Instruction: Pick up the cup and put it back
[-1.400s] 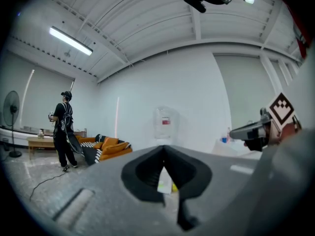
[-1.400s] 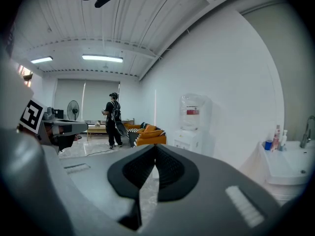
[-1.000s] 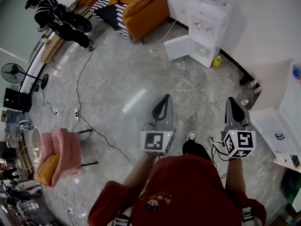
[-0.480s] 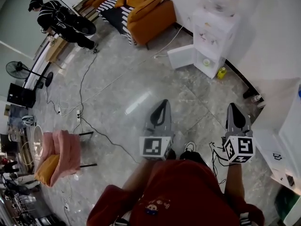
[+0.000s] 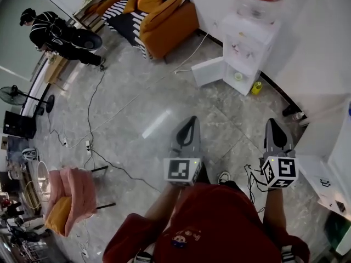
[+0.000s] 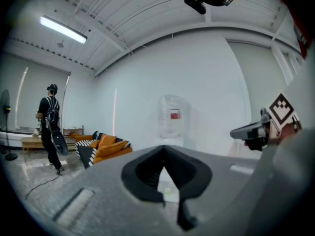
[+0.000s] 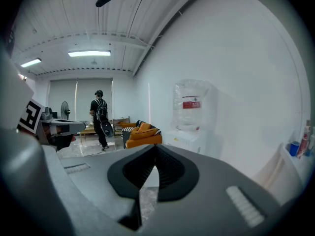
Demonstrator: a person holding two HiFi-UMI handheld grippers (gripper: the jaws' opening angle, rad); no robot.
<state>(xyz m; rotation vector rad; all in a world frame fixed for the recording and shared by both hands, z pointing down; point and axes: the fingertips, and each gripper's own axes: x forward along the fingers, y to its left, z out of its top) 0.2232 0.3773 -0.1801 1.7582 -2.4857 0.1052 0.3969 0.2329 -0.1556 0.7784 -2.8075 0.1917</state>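
Left tongs (image 5: 191, 120) and right tongs (image 5: 272, 123) closed, empty.

Nothing legible shows anywhere. The water bottle (image 7: 192, 119) at the far right bears a red label (image 7: 191, 103), but its print is too small to read.

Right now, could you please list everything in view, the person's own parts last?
water dispenser: one, white, against the wall, upper right
sofa: one, orange, left of the dispenser
small bottle: one, yellow, floor beside the dispenser
chair: one, pink, lower left
fan: one, black, far left
cables: several, dark, across the floor
other person: one, dressed in black, upper left
left gripper: one, grey, jaws shut, empty
right gripper: one, grey, jaws shut, empty
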